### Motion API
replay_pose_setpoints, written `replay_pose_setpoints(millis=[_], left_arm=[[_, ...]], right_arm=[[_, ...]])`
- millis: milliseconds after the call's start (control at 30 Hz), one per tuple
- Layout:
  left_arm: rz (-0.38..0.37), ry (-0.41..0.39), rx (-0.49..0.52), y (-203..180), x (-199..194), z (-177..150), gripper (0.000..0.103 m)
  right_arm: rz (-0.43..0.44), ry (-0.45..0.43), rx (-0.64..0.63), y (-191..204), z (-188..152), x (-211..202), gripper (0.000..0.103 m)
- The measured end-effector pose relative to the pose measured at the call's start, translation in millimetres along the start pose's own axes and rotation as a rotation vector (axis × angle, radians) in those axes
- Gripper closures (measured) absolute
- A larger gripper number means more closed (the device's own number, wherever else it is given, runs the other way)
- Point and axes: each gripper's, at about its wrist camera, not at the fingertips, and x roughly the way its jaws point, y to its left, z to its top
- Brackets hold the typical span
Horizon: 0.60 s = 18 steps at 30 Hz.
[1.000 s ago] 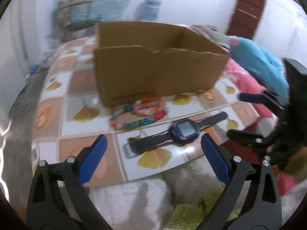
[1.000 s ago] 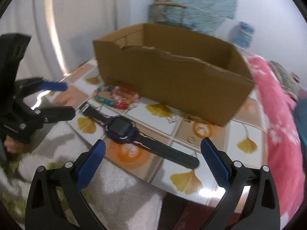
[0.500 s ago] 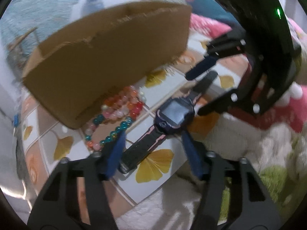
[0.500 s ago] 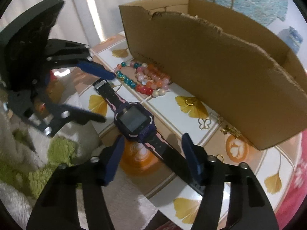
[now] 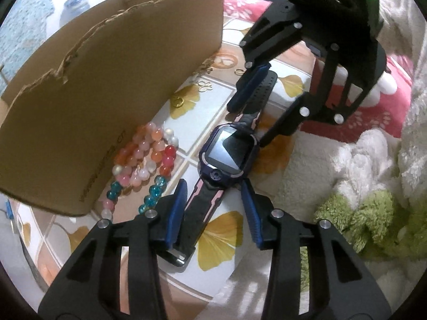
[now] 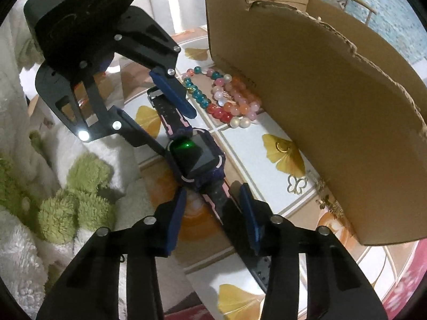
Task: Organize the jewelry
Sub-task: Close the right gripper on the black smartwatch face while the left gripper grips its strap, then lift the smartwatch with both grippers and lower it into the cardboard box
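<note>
Smartwatch [image 5: 226, 152] flat on tiled tabletop [image 5: 221, 229], straps stretched out, near table edge, in front of cardboard box [image 5: 106, 85]. Left gripper [image 5: 213, 200] spread, fingers straddling one strap, not pinching. Right gripper [image 6: 210, 200] spread likewise, straddling opposite strap from other end. Bead bracelets [image 5: 145, 157] heaped between watch and box wall, touching box. Small gold butterfly charm [image 6: 296, 184] and ring [image 6: 281, 146] on tiles beside box. White and green fluffy blanket [image 5: 360, 186] beyond table edge.

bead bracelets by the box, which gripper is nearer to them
Left. The left gripper straddles the watch strap end right beside the bead bracelets. The right gripper straddles the opposite strap end, beyond the watch face from the beads.
</note>
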Motion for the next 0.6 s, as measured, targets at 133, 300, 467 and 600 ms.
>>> replay_pose_setpoints(millis=[133,300,467,600], left_arm=[[-0.006,0.002,0.021,-1,-3,-3,0.071],[0.064,-0.001,0.086,-15,-9,-11,0.078],[0.118,-0.019,0.121,-32,-21,-16,0.08],[0.196,-0.058,0.156,-48,-50,-16,0.08]], right_arm=[[0.007,0.01,-0.006,-4,2,0,0.072],[-0.03,0.013,-0.018,6,7,4,0.075],[-0.077,-0.017,-0.016,24,-2,-20,0.079],[-0.142,-0.066,-0.026,40,0,-51,0.079]])
